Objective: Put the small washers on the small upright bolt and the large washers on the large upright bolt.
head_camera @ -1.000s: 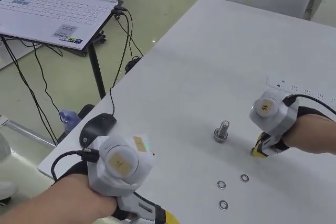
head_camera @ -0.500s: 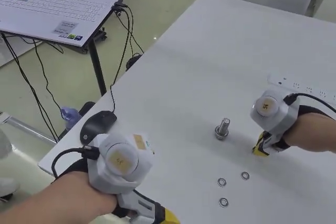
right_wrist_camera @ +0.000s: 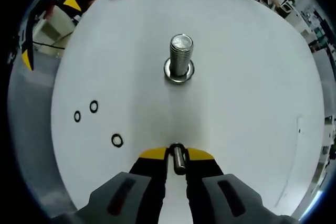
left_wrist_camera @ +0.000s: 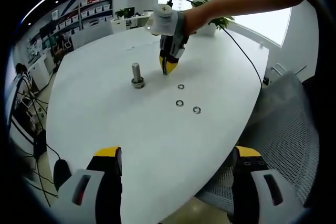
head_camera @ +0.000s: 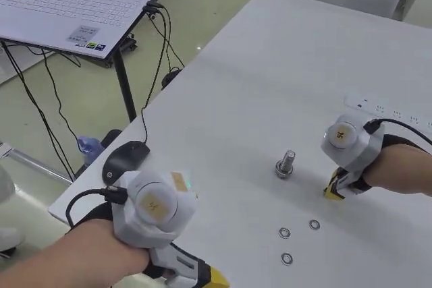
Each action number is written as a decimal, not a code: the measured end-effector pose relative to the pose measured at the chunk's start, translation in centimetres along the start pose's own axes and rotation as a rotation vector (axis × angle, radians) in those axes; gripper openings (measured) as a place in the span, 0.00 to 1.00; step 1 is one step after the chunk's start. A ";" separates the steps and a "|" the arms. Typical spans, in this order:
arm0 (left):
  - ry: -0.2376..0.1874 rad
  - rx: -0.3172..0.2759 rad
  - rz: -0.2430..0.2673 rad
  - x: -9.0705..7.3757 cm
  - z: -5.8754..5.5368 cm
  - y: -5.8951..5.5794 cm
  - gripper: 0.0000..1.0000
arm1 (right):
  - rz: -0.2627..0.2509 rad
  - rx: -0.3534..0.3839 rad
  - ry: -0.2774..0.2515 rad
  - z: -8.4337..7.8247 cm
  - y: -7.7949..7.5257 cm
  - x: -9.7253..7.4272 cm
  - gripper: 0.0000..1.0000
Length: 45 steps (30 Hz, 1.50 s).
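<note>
Currently the right tool (right_wrist_camera: 177, 153) is pressed together on the small bolt (right_wrist_camera: 179, 162), a short metal cylinder pinched between the yellow tips. The tips hide the bolt's far end, so it cannot be told whether it touches the tabletop (right_wrist_camera: 252, 77). In the right gripper view the large bolt (right_wrist_camera: 180, 60) stands upright at 12 o'clock from this tool, well apart from it, head down on the tabletop. Three washers (right_wrist_camera: 93, 106) lie flat at 9 to 10 o'clock from the tool, none touching another. The left tool (left_wrist_camera: 177, 156) is spread wide, holds nothing, and hangs over the tabletop edge. In the head view its tips are partly cut off at 6 o'clock. Whether a washer rings the large bolt's base is hard to make out.
</note>
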<state>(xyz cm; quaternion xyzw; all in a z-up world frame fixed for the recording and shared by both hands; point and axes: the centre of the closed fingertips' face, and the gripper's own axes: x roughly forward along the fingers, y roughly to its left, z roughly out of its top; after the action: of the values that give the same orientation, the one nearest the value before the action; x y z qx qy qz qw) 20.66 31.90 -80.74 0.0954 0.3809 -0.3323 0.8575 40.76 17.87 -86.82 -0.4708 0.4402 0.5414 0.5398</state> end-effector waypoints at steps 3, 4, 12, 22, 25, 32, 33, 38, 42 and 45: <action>-0.002 -0.001 0.001 -0.1 0.1 0.0 0.87 | -0.002 0.006 -0.012 0.2 0.0 -0.1 0.18; -0.002 0.000 0.003 -0.1 0.0 0.0 0.87 | -0.002 0.008 -0.013 0.3 0.0 -0.1 0.18; -0.007 0.005 0.003 -0.4 0.2 -0.2 0.87 | 0.002 0.000 -0.022 0.2 0.0 -0.9 0.23; -0.011 0.027 -0.004 -0.7 0.7 -0.3 0.87 | -0.020 -0.014 -0.056 0.6 0.1 -3.4 0.26; -0.008 0.036 -0.007 -0.7 0.8 -0.5 0.87 | -0.025 -0.010 -0.073 0.9 0.2 -4.1 0.27; -0.022 0.033 -0.019 -0.9 1.4 -0.5 0.87 | -0.037 -0.014 -0.077 0.7 -0.1 -4.8 0.27; -0.030 0.031 -0.019 -1.0 1.7 -0.5 0.87 | -0.040 -0.014 -0.081 0.7 0.0 -5.0 0.27; -0.035 0.040 -0.016 -1.1 2.0 -0.4 0.87 | -0.036 -0.019 -0.097 1.0 0.6 -5.7 0.27; -0.046 0.043 -0.017 -1.3 2.4 -0.7 0.87 | -0.036 -0.027 -0.105 1.2 1.6 -6.0 0.27; -0.047 0.051 -0.015 -1.3 2.4 -0.8 0.87 | -0.033 -0.034 -0.106 1.2 2.4 -6.0 0.27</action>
<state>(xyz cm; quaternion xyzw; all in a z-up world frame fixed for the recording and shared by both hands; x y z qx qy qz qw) 20.94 30.96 -78.05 0.1065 0.3528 -0.3505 0.8610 38.19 18.00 -80.77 -0.4578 0.3940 0.5641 0.5630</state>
